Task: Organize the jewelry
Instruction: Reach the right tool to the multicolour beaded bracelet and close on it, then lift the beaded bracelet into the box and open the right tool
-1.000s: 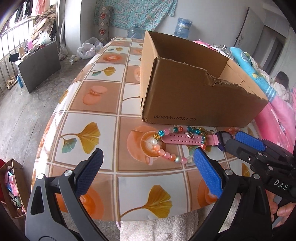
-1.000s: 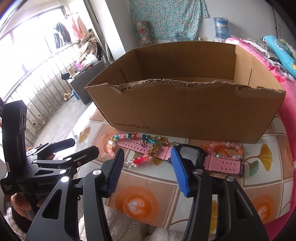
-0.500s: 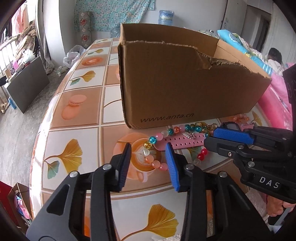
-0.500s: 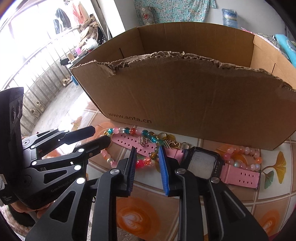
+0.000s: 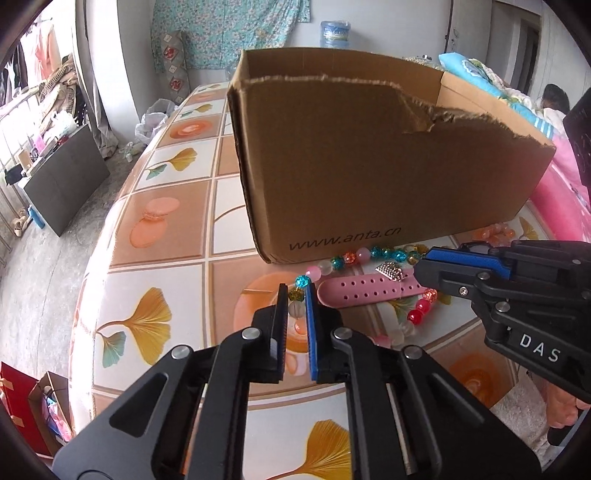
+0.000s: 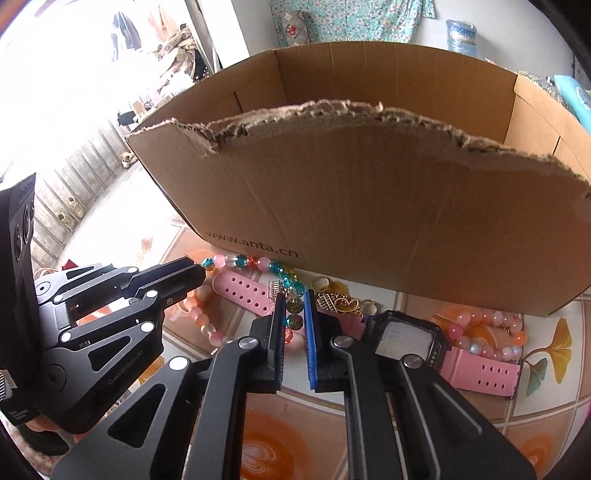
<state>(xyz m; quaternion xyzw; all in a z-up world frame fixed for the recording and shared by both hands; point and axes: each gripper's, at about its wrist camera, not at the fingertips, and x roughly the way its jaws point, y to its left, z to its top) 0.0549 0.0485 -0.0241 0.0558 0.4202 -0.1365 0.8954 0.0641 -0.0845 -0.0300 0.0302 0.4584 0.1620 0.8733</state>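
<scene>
Both tools are pinched down on the same beaded bracelet (image 5: 354, 256): the left tool (image 5: 296, 300) clamps a clear bead at one end, and the right tool (image 6: 294, 310) grips beads next to the pink watch (image 6: 406, 339). It all sits on the table (image 5: 155, 229) right against the cardboard box (image 5: 369, 166), near the front edge.

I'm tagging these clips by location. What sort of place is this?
Most likely a lived-in home room, perhaps a bedroom. Bedding lies behind the cardboard box, clothes hang at the left, and a floral cloth hangs on the wall.
</scene>
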